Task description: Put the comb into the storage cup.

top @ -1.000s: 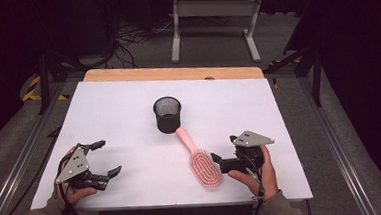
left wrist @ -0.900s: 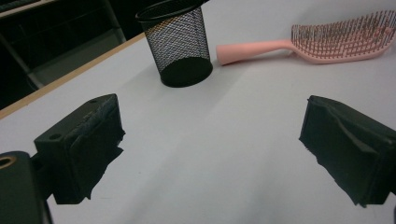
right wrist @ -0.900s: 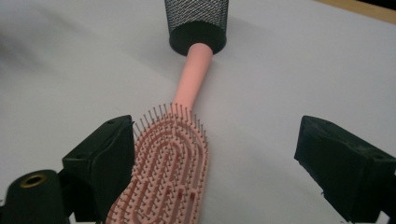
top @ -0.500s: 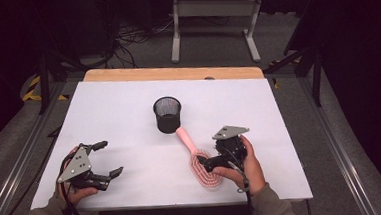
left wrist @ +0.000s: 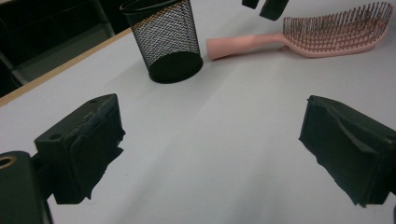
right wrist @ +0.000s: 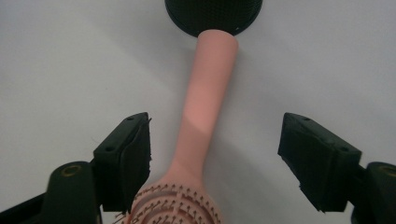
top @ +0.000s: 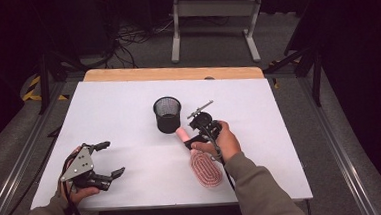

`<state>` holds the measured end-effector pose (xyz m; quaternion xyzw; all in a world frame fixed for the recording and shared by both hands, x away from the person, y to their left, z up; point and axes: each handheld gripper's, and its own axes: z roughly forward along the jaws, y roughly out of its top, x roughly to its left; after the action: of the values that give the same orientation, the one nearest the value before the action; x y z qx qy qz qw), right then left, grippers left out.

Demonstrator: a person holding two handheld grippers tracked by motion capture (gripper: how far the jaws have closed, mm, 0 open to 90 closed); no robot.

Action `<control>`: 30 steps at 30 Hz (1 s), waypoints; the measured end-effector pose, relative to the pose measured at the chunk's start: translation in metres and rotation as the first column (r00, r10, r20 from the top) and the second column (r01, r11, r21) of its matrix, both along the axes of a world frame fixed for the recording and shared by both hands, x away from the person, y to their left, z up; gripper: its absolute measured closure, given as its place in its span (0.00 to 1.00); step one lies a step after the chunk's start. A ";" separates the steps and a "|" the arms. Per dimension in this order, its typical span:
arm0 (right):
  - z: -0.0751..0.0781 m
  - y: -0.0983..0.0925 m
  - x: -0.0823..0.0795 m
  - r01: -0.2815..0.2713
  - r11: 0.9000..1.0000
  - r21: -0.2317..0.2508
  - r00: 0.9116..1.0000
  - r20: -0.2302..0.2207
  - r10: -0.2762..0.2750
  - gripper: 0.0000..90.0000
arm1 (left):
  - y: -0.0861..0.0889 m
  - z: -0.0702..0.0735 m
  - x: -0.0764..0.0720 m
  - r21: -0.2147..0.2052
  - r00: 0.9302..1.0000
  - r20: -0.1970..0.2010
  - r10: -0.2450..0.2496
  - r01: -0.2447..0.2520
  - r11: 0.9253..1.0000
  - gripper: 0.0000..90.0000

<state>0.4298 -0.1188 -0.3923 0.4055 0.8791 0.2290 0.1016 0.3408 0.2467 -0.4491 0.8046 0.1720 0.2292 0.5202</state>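
while its jaws have just been closing, still apart, the right claw [right wrist: 215,158] straddles the brush [right wrist: 205,116] handle, cup [right wrist: 214,14] ahead; left claw [left wrist: 210,149] gapes

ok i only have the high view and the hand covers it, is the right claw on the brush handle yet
observer: not yet. In the right gripper view the pink brush handle lies between the jaws of the right claw, which have just been closing, but neither of the pads presses on it.
operator: where does the handle end
observer: right at the base of the black mesh cup; I can't tell whether it touches.
operator: and the left claw
observer: the left claw is open over bare table, with nothing between its jaws.
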 end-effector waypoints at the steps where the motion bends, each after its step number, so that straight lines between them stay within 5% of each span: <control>1: -0.002 0.002 0.003 -0.002 1.000 -0.007 1.000 -0.013 0.002 0.33 | -0.001 0.000 0.000 0.003 1.000 -0.001 -0.006 0.006 1.000 0.07; 11: -0.018 0.013 0.018 -0.013 0.999 -0.052 0.992 -0.125 0.006 0.56 | -0.004 -0.001 0.000 0.017 1.000 -0.006 -0.023 0.023 1.000 0.08; 19: -0.028 0.019 0.019 -0.046 0.994 -0.099 0.981 -0.191 0.027 0.64 | -0.006 -0.001 0.000 0.023 0.999 -0.009 -0.033 0.033 0.999 0.08; 30: -0.031 0.019 0.017 -0.060 0.994 -0.094 0.978 -0.206 0.039 0.70 | -0.008 -0.002 -0.001 0.031 0.999 -0.006 -0.034 0.035 0.999 0.08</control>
<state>0.4472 -0.0998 -0.4234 0.3992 0.9051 0.1445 0.0255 0.3400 0.2387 -0.4512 0.8161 0.1561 0.2204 0.5110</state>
